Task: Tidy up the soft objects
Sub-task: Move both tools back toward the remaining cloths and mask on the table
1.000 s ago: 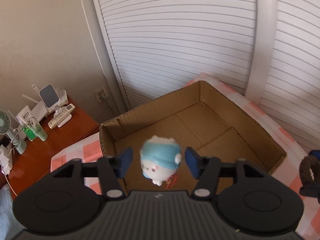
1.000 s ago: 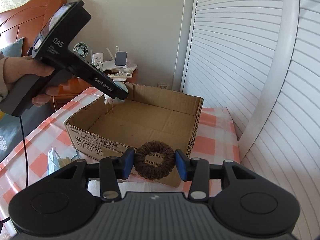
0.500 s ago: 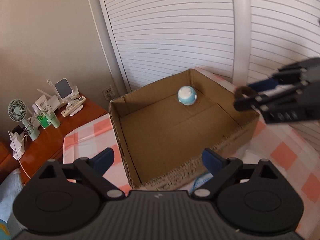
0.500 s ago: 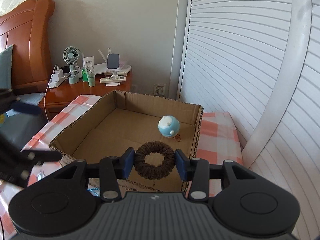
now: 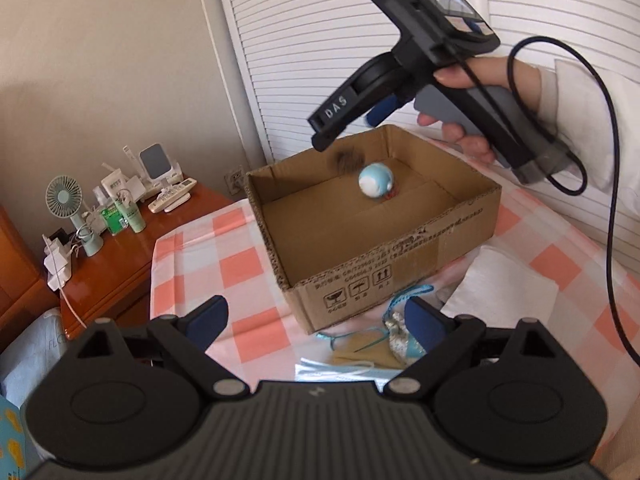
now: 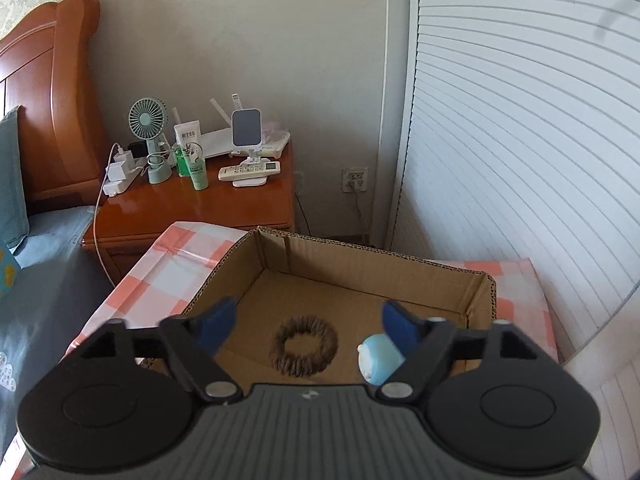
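Observation:
An open cardboard box (image 5: 400, 248) (image 6: 480, 280) stands on the checked tablecloth. A blue-and-white plush toy (image 5: 376, 180) (image 6: 378, 360) lies inside it. A brown fuzzy scrunchie (image 6: 304, 346) (image 5: 348, 158) is blurred and loose in the air over the box floor. My right gripper (image 6: 309, 322) (image 5: 352, 128) hangs above the box. Its jaws are opening, and the scrunchie shows between them untouched. My left gripper (image 5: 316, 320) is open and empty in front of the box's near wall.
A face mask (image 5: 336, 372), a shiny pouch (image 5: 400, 340) and a white cloth (image 5: 500, 288) lie on the table before the box. A wooden nightstand (image 6: 200, 208) with a fan and bottles stands beyond. Louvred doors (image 6: 520, 140) run along the right.
The right gripper moved over the box, opened and let go of the scrunchie, which now drops. The left gripper drew back from the box after releasing the plush toy.

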Demonstrator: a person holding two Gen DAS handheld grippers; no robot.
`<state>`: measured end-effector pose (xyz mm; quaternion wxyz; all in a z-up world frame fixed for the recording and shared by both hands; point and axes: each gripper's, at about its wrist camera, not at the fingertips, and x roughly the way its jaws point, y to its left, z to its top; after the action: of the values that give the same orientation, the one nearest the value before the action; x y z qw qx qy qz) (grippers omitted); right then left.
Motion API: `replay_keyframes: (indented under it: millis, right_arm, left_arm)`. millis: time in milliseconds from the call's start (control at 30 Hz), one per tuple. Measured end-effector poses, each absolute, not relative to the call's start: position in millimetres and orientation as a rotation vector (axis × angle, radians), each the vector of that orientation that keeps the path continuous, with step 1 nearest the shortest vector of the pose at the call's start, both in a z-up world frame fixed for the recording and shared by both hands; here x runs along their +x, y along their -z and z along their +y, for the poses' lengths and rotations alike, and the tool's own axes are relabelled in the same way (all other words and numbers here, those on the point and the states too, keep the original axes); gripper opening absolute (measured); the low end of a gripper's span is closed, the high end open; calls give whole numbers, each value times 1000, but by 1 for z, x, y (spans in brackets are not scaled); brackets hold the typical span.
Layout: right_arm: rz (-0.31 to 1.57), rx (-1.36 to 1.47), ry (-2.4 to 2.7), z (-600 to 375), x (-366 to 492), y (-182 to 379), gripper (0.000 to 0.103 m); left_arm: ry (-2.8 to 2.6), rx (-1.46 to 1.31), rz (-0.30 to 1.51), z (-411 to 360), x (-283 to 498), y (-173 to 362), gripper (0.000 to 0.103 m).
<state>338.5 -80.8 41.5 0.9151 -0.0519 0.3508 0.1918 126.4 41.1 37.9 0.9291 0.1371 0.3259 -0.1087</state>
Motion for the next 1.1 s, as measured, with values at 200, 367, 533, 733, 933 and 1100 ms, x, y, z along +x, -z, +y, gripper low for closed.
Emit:
replay_keyframes:
  millis: [200,367,533,733,933,1100]
  right_arm:
    - [706,-63,-366,-91,325,-45,103]
    - [688,-47,-346,-108,296,-53,103]
    - [664,-58,-351,-121,258,-56,103]
    - [677,-84,-334,-129,219,-41,103]
    - [750,-109,-287,-129,189,-12,103]
    - [782,-177,-277,-124,157,14,103]
  left_arm:
    - [181,273,691,56,125,-30,95]
    - [173,252,700,60,117,-28,95]
    - [176,235,705,58,105,-28,95]
    - [182,238,721,56,90,-25,95]
    - [187,245,727,54,74,-28,95]
    - [193,251,717,55,60,-32,99]
